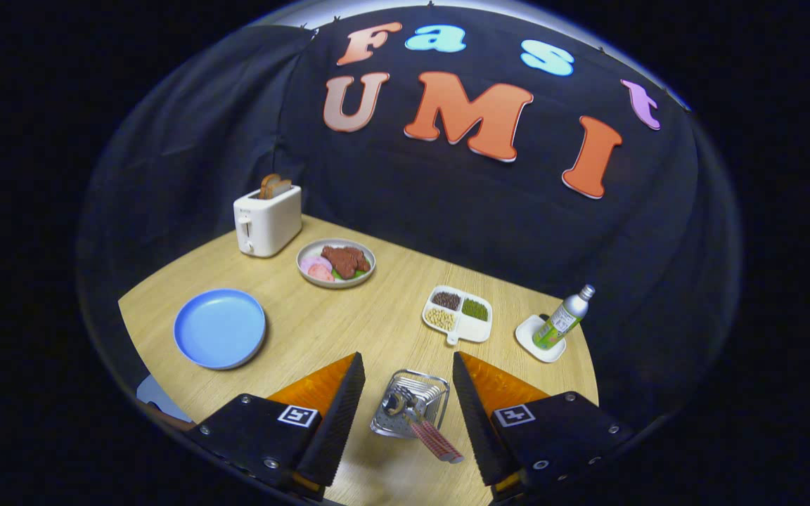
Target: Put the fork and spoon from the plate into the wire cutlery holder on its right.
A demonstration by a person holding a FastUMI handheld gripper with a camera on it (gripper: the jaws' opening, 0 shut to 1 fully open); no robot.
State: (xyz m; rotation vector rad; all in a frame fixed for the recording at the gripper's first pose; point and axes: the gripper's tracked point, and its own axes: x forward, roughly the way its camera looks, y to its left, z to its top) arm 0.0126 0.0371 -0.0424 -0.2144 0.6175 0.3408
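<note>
I had the gripper (405, 400) spread wide, its two black fingers (338, 414) well apart and pressing on nothing. Between them on the wooden table (349, 330) stood the wire cutlery holder (410, 404), clear of both pads. A utensil with a red-and-white patterned handle (436, 441) stuck out of it, leaning toward me; I could not tell whether it was the fork or the spoon, and something metal showed inside the basket beside it that I could not make out. Each finger mount carried a small square black-and-white marker, no words on them.

Off beyond the left finger lay the blue plate (220, 328), bare on top. Beyond the right finger sat a white divided dish (458, 314) with three compartments of beans or grains: dark, green and pale. Just right of that dish a small white dish (540, 339) held a tilted green-labelled bottle (564, 318) with a silver cap; its print was too small for me to read.

Farther back, a grey plate (335, 263) carried brown meat-like pieces, pink slices and a bit of green. Behind it to the left, near the cloth wall, stood a white toaster (267, 220) with toast (275, 186) poking up from its slot. Any mark on the toaster was too faint to read.
</note>
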